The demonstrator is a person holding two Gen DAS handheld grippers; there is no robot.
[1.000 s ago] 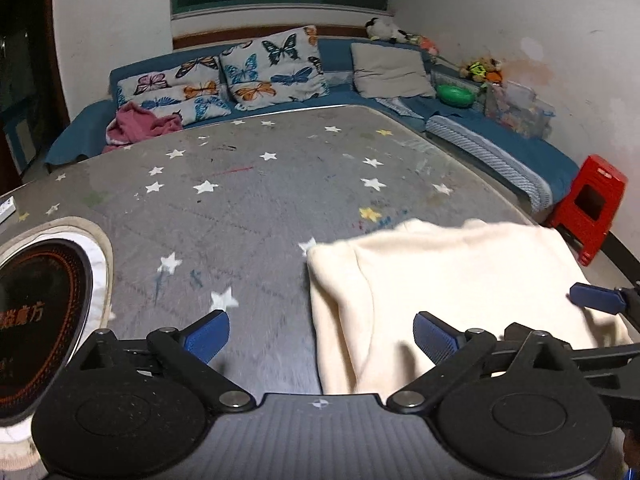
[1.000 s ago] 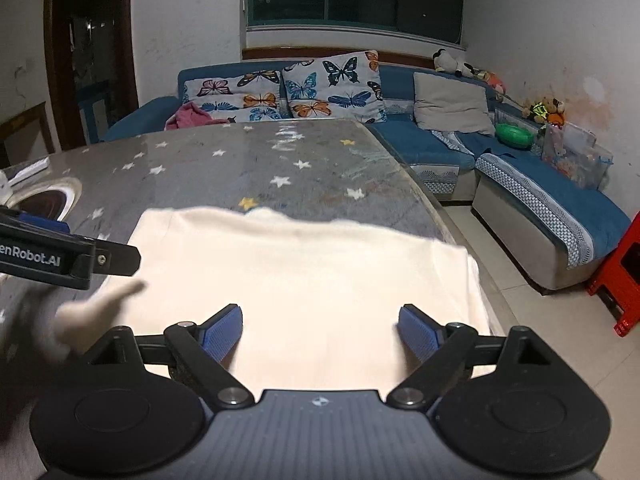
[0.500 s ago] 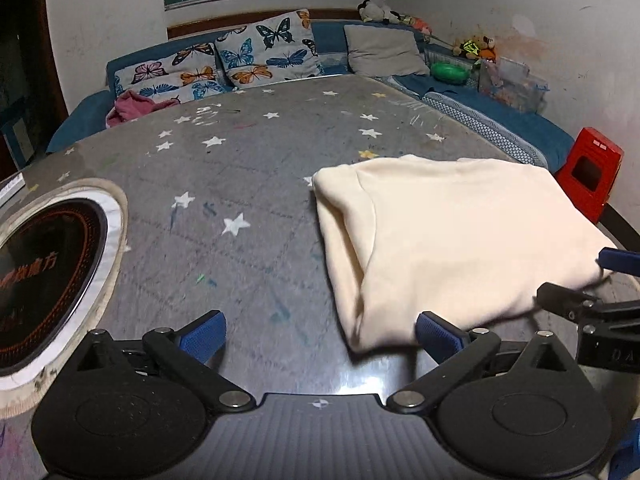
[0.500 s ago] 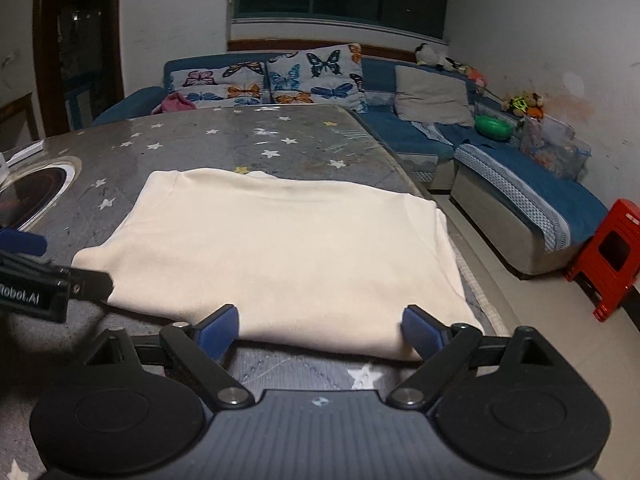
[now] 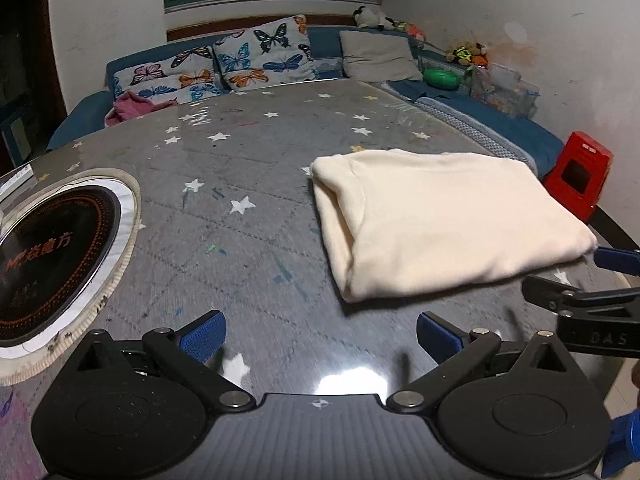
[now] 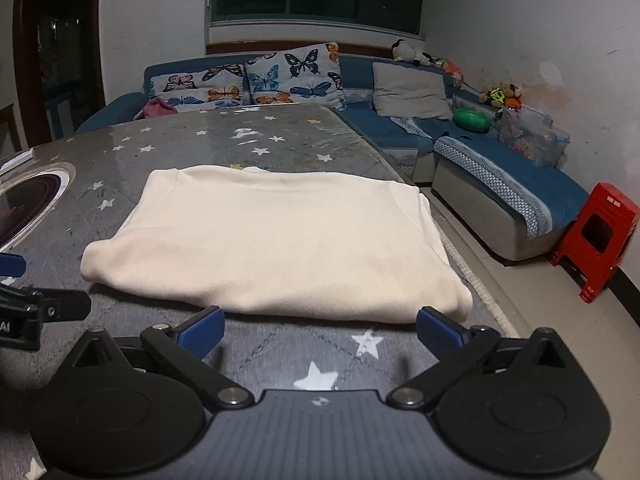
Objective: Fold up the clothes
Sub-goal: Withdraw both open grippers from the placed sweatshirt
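A cream garment lies folded into a flat rectangle on the grey star-patterned table. My left gripper is open over bare table, short of the garment's near left corner, nothing between its blue pads. My right gripper hangs just in front of the garment's near edge; its jaws are opening wide and hold nothing. The right gripper's fingers show at the right edge of the left wrist view, by the garment's near right corner. The left gripper's finger shows at the left of the right wrist view.
A round black cooktop is set into the table at the left. A blue corner sofa with butterfly cushions and a pink cloth runs behind and to the right. A red stool stands on the floor.
Both grippers have drawn back from the garment, which now lies flat ahead of them. The cloth seen at the left gripper a second ago is let go. The right jaws have widened a little.
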